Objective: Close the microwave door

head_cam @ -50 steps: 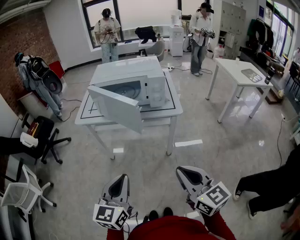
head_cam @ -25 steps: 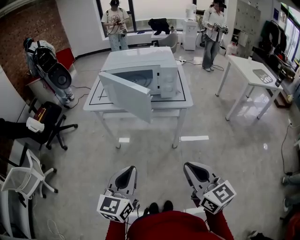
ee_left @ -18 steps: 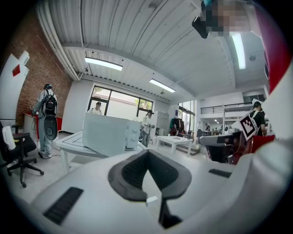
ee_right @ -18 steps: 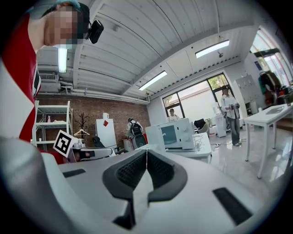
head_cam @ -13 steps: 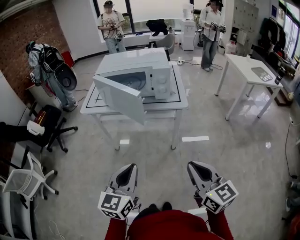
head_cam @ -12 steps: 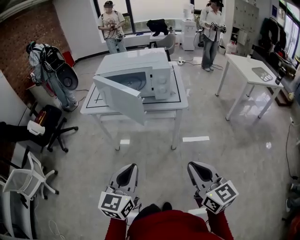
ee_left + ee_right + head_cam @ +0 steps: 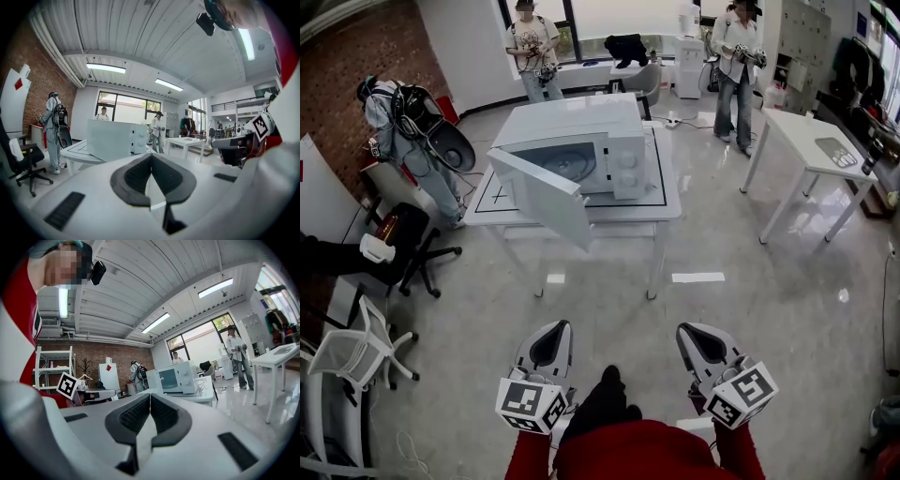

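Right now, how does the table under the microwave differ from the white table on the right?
The microwave table carries the microwave, door open; the right table is nearly bare, with a small flat item. The microwave table has a black outline on its top; the right table's top is plain. Both are white with thin legs.

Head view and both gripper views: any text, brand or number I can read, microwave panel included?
No readable words or numbers anywhere.
On the microwave control panel: any print is too small to read.
On the left gripper and right gripper cubes: black-and-white square markers, no letters.
On the white board: a red diamond mark, no text.
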`<state>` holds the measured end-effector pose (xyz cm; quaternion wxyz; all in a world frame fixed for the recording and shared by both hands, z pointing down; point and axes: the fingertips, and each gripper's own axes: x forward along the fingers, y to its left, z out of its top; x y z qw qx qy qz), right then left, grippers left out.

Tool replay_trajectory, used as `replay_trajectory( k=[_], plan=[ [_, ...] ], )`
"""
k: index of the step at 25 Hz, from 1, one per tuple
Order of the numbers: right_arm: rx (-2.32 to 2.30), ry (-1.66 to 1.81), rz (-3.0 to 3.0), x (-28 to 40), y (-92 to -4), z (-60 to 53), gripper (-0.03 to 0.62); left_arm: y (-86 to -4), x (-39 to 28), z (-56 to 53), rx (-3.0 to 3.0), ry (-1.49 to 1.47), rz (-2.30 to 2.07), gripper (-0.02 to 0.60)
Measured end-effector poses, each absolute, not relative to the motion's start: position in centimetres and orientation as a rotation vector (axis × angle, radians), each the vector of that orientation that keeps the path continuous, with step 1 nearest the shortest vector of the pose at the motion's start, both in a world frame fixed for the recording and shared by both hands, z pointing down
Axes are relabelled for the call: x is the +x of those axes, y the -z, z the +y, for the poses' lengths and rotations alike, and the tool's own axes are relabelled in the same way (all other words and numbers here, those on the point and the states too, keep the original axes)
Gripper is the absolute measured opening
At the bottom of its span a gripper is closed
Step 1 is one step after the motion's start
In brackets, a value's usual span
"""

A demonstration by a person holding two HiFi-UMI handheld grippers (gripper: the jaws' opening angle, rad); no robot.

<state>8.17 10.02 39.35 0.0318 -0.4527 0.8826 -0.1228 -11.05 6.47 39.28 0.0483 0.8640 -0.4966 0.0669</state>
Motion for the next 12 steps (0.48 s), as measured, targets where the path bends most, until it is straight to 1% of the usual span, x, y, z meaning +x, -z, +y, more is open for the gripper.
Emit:
replay_trajectory(
  k=[9,11,12],
  plan=[
    [-1.421,0.384,2.694,9.2,-39.8,4.6,0.015,-39.3,-11.2,-0.2,2.64,-0.218,-1.535,0.014],
    [-1.436,0.376,2.693,9.3,-39.9,2.5,0.015,-39.5,-11.1,-2.7,2.643,-0.224,-1.534,0.048],
    [-1.445,0.373,2.692,9.3,-39.9,1.4,0.015,-39.7,-11.1,-4.1,2.641,-0.237,-1.532,0.083]
  ],
)
